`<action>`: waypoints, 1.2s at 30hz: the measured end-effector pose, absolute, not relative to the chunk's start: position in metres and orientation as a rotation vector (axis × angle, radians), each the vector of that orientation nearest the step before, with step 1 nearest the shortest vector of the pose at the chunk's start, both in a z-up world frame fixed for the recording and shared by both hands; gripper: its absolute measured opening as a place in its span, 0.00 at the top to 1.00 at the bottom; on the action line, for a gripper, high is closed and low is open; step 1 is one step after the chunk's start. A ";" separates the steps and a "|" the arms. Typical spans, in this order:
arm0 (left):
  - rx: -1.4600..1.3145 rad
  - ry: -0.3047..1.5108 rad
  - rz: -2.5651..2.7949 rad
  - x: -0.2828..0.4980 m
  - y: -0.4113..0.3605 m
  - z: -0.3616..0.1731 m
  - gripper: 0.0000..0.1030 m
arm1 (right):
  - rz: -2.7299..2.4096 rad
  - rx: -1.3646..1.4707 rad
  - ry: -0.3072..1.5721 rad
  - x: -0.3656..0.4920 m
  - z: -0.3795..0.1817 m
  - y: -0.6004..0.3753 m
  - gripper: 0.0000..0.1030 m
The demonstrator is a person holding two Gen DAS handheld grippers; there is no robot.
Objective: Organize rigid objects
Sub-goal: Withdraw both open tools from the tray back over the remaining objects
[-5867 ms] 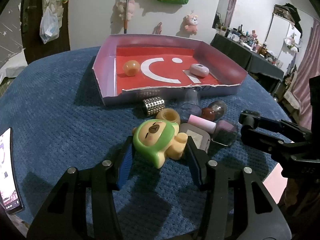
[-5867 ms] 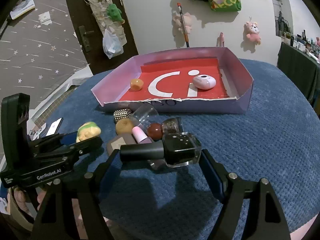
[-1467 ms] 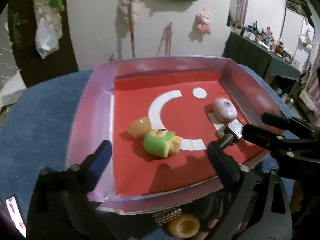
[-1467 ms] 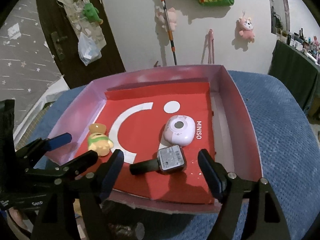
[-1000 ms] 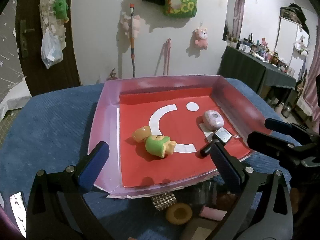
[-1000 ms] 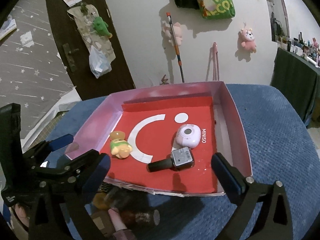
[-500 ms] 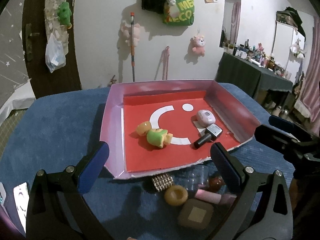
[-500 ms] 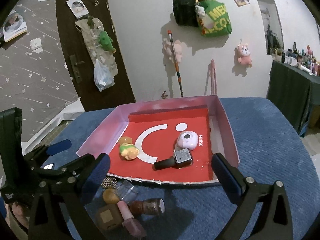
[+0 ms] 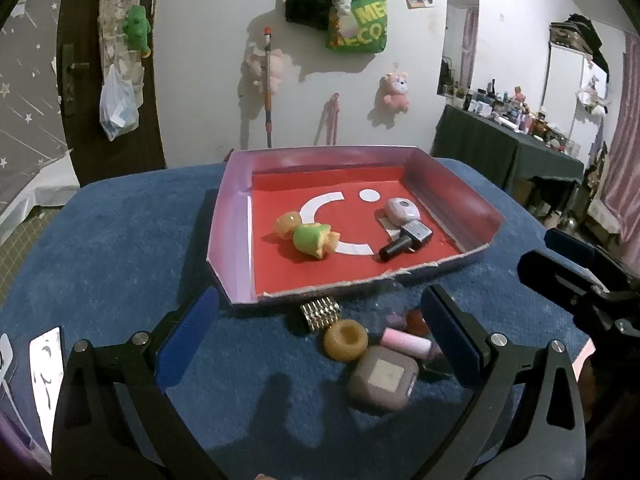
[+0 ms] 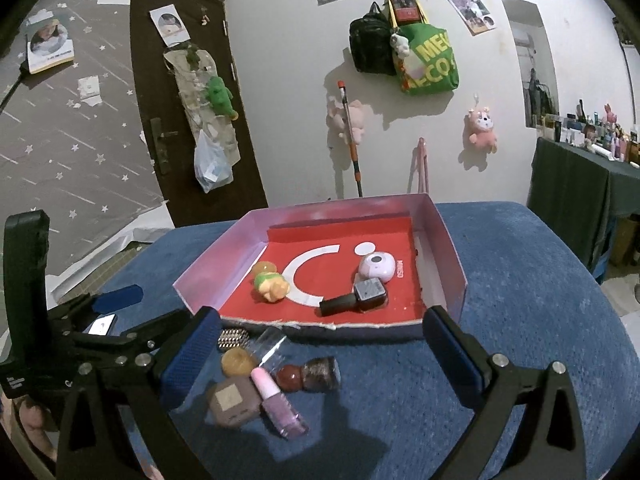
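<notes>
I hold both the left tool (image 9: 318, 330) and right tool (image 10: 320, 346) wide open and empty above loose cosmetics (image 10: 276, 394) before the tray (image 10: 450, 256).

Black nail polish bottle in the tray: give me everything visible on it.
The black nail polish bottle lies on its side on the red floor of the tray, near the front edge. It has a long black cap and a squarish, glittery dark body that looks like glass. The body lies against the pink oval case. No gripper touches it.
</notes>
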State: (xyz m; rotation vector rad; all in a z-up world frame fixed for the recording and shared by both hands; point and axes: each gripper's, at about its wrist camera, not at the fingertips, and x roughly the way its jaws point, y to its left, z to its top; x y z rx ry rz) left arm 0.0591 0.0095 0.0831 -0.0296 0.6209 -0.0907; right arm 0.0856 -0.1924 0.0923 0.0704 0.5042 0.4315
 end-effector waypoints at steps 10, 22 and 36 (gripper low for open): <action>-0.026 0.653 -0.092 0.040 0.005 0.071 0.00 | 0.407 0.048 0.501 0.060 0.082 -0.196 0.00; -0.070 0.687 -0.093 0.031 0.011 0.061 0.00 | 0.403 0.011 0.523 0.045 0.073 -0.190 0.00; -0.084 0.735 -0.103 0.024 0.011 0.047 0.00 | 0.410 0.025 0.589 0.042 0.053 -0.190 0.00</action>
